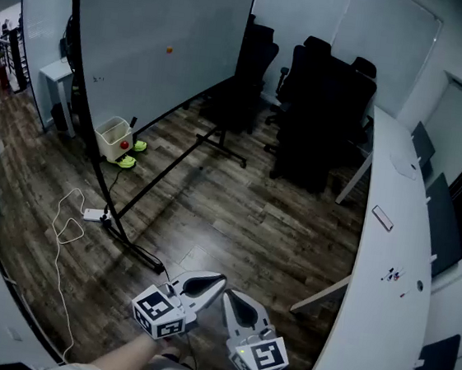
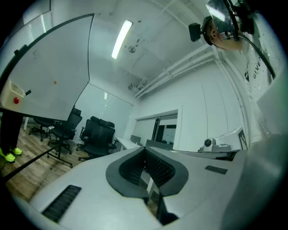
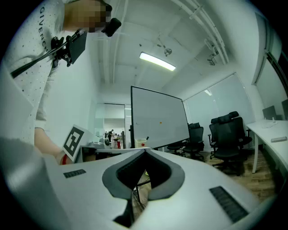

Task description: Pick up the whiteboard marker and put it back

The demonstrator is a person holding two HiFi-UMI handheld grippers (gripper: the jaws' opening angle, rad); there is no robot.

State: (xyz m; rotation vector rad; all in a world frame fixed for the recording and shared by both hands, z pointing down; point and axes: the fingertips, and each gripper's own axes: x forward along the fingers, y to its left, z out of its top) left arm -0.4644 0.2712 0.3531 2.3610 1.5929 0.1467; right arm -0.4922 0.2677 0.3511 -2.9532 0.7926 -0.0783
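A big whiteboard on a black rolling stand fills the far left. A white holder box hangs at its lower edge, with a red thing inside and a black marker sticking up from it. The left gripper view shows the box and marker far off at the left. In the right gripper view the box appears small at the centre. My left gripper and right gripper are held side by side low in the head view, both shut and empty, far from the board.
Several black office chairs cluster at the back. A long white desk runs down the right. The stand's black legs cross the wood floor. A white cable and adapter and yellow-green shoes lie near the stand.
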